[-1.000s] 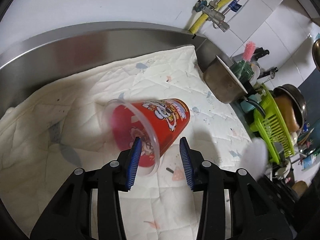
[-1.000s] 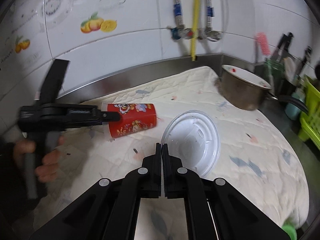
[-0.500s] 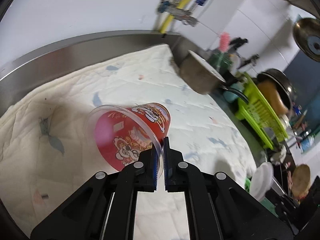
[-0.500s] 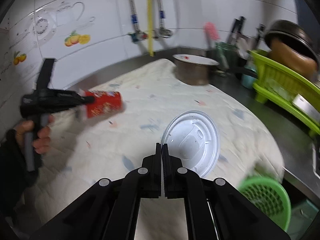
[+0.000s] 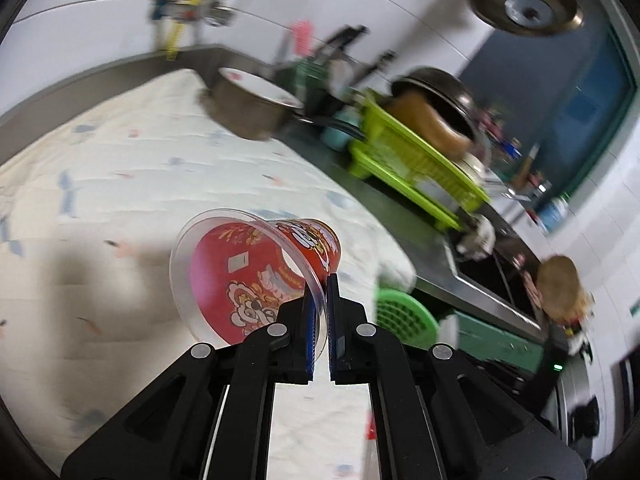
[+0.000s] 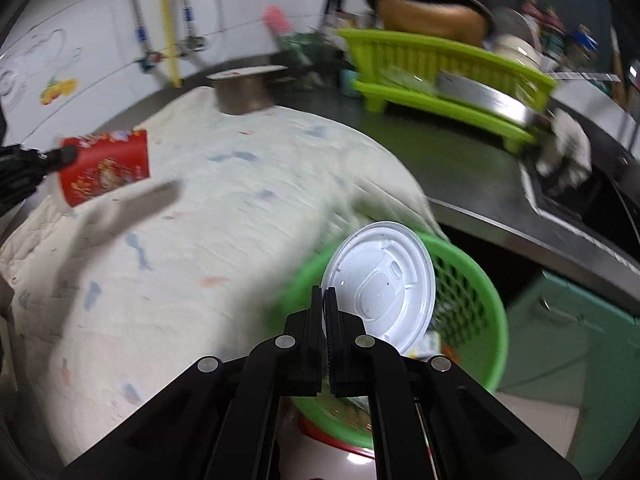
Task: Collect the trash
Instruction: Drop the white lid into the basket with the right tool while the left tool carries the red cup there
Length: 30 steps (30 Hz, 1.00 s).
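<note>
My left gripper (image 5: 319, 285) is shut on the clear rim of a red printed plastic cup (image 5: 256, 276) and holds it lifted above the quilted cloth (image 5: 140, 184). The cup also shows in the right wrist view (image 6: 106, 166), held at the far left. My right gripper (image 6: 324, 294) is shut on the edge of a white plastic lid (image 6: 384, 280) and holds it over a green mesh basket (image 6: 476, 280) beyond the cloth's edge. The basket also shows in the left wrist view (image 5: 404, 316).
A metal pot (image 5: 256, 108) stands at the back of the cloth. A lime green dish rack (image 6: 444, 68) with pans sits on the steel counter (image 6: 500, 216) to the right. A sink (image 5: 492, 276) lies beyond it. Pipes (image 6: 168, 24) run down the tiled wall.
My left gripper closed on the cup's rim, lifted it and swung right. My right gripper carried the lid right, from above the cloth to above the green basket.
</note>
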Available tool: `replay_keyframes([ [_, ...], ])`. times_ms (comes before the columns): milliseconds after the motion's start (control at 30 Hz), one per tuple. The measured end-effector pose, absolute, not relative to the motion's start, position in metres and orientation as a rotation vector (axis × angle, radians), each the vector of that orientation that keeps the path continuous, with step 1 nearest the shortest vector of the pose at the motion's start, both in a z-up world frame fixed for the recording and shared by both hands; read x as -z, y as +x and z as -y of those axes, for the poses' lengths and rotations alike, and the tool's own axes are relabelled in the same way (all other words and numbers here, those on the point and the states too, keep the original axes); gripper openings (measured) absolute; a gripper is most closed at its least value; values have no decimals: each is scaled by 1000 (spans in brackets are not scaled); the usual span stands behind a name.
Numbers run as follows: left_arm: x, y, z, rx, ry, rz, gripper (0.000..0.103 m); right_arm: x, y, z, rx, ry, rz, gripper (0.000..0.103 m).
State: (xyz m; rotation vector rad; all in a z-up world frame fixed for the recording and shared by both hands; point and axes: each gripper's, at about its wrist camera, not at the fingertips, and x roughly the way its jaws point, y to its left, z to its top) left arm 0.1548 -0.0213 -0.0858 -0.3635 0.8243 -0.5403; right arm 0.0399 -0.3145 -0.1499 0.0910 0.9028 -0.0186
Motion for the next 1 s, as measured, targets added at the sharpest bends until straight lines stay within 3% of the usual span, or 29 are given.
replay_keyframes([
  [433,89,135,138,749,-237,-896,4,186,14,354,103,213,-959,8],
  [700,108,129,195,818,-167,-959,4,170,-3,365,131,230,-916,32],
  [1000,145,128,240,822,-103,-1067,5,161,-26,377,163,260,-891,45],
])
